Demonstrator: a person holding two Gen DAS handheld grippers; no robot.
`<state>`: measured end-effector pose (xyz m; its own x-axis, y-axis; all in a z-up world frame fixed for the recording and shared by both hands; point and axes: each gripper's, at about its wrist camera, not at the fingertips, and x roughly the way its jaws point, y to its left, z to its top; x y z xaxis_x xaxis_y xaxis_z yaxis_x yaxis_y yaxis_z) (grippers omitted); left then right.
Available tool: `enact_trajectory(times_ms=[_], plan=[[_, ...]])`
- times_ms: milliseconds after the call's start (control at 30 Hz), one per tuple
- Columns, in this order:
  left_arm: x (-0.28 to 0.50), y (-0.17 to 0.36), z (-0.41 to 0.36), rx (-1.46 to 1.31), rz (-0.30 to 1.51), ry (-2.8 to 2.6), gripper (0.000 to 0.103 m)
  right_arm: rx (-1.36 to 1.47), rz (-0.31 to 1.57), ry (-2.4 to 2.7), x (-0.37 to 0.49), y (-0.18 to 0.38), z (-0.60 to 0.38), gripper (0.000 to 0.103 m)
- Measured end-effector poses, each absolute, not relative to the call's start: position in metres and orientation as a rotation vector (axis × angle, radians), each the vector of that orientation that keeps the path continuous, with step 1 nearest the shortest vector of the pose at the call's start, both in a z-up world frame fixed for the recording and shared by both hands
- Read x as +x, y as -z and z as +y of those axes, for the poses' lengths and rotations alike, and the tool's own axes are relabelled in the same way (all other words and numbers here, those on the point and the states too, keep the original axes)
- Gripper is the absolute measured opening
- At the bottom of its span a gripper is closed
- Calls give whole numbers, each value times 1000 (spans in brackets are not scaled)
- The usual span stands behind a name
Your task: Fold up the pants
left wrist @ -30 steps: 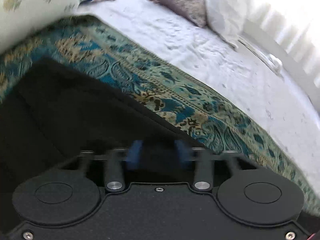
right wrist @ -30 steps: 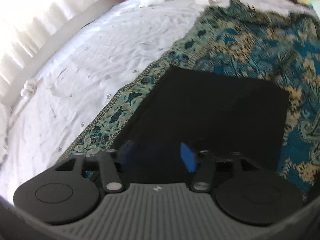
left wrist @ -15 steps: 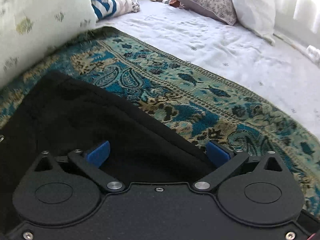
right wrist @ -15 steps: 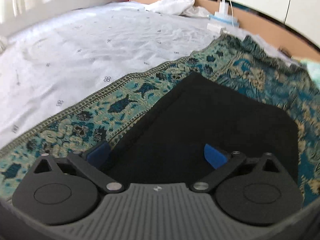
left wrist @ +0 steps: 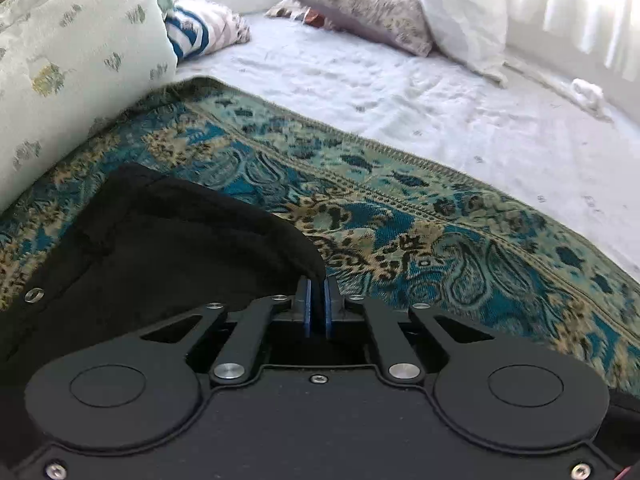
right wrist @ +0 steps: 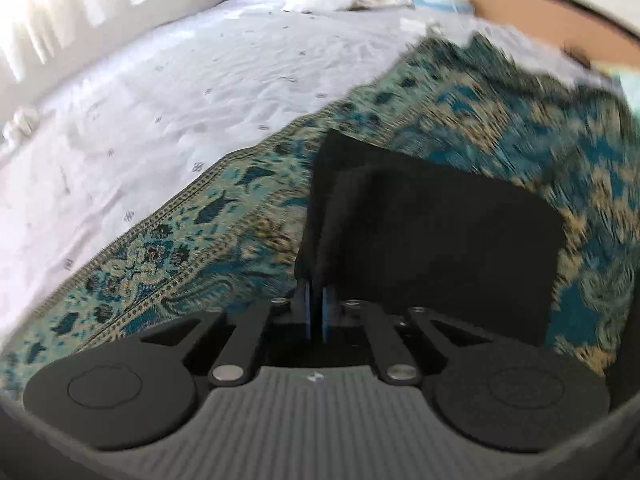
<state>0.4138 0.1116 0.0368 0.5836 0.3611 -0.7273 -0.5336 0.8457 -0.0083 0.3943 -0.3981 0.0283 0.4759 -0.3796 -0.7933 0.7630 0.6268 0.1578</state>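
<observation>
Now both grippers pinch the black pants' (left wrist: 168,256) near edge, left gripper (left wrist: 316,308) and right gripper (right wrist: 316,312) clamped on cloth; the garment stretches ahead across the paisley bedspread (left wrist: 440,240).

The black fabric pants (left wrist: 160,256) lie partly folded at lower left of the left wrist view, one edge lifted; a metal button shows.

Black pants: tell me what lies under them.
The black pants lie on a teal patterned blanket, which lies on a white sheet. The part of the blanket directly beneath the pants is covered, so anything else there is hidden.
</observation>
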Motion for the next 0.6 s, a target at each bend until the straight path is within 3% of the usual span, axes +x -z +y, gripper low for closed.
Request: enact_trajectory(times_ms=[467, 600], plan=[[240, -76, 127, -198, 629, -324, 6, 780, 478, 519, 163, -48, -467, 2], [235, -72, 126, -203, 648, -300, 6, 782, 539, 504, 152, -39, -476, 14]])
